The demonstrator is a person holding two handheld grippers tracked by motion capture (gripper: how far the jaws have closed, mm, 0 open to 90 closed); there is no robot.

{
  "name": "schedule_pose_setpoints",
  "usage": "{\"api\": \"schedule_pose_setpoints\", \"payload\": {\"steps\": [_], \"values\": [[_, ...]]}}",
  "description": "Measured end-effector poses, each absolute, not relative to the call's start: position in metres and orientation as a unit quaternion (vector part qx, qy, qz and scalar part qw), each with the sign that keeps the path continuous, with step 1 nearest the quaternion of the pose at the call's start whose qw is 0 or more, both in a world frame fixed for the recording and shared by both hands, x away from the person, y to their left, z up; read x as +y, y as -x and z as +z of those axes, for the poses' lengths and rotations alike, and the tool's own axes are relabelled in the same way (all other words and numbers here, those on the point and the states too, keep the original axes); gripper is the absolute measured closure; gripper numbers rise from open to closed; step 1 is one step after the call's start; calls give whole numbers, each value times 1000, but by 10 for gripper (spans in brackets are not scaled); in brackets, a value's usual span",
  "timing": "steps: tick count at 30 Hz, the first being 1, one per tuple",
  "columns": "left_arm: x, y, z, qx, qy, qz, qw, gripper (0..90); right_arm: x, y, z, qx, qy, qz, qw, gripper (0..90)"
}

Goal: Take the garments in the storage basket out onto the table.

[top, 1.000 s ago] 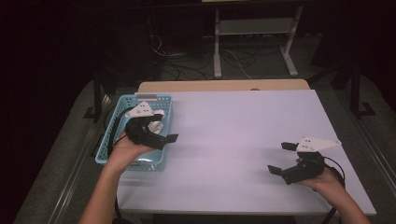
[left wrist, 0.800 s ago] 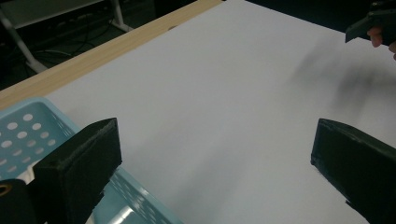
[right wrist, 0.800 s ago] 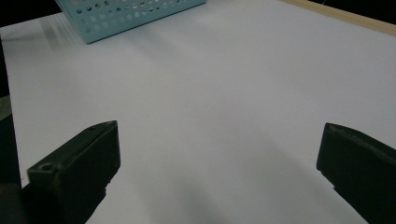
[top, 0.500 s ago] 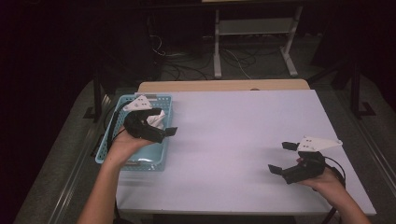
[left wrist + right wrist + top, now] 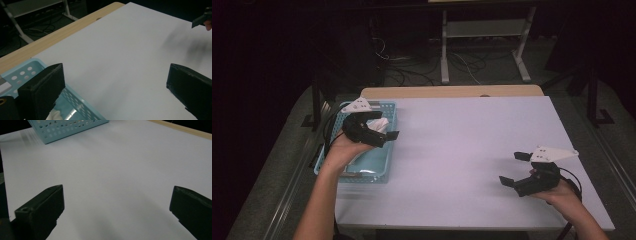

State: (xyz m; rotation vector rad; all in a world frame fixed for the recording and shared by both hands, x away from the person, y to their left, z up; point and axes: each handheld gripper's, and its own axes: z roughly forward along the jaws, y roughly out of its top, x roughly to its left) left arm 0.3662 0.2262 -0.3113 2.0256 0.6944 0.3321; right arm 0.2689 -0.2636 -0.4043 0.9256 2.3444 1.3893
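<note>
My left gripper [image 5: 383, 126] hovers over a light blue perforated basket [image 5: 377, 172] at the table's left side, jaws wide apart and nothing between them. A white crumpled item [image 5: 382, 123] lies in the basket, just under the gripper. In the left gripper view the left gripper [image 5: 115, 92] spans the basket's rim [image 5: 27, 72] and bare table, with a bit of the white item [image 5: 53, 115] at the bottom. My right gripper [image 5: 513, 168] is held low near the table's front right, open and empty. From the right gripper [image 5: 117, 212] the basket [image 5: 67, 127] stands far off.
The white tabletop [image 5: 462, 140] spreads between the two grippers. A wooden strip [image 5: 452, 91] runs along its far edge. Beyond it, a metal stand [image 5: 484, 45] and loose cables [image 5: 402, 75] sit on the dark floor.
The left gripper has lifted a little and drifted toward the far end of the basket, still open. The right gripper has stayed where it was.
</note>
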Motion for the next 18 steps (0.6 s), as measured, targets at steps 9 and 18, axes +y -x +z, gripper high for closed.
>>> {"api": "schedule_pose_setpoints", "payload": {"steps": [9, 18], "values": [[225, -373, -309, 280, -828, 139, 465, 11, -263, -270, -405, 807, -318, 479, 131, 0], [225, -381, -304, 280, -827, 147, 465, 11, -263, -269, -405, 807, -320, 479, 130, 0]]}}
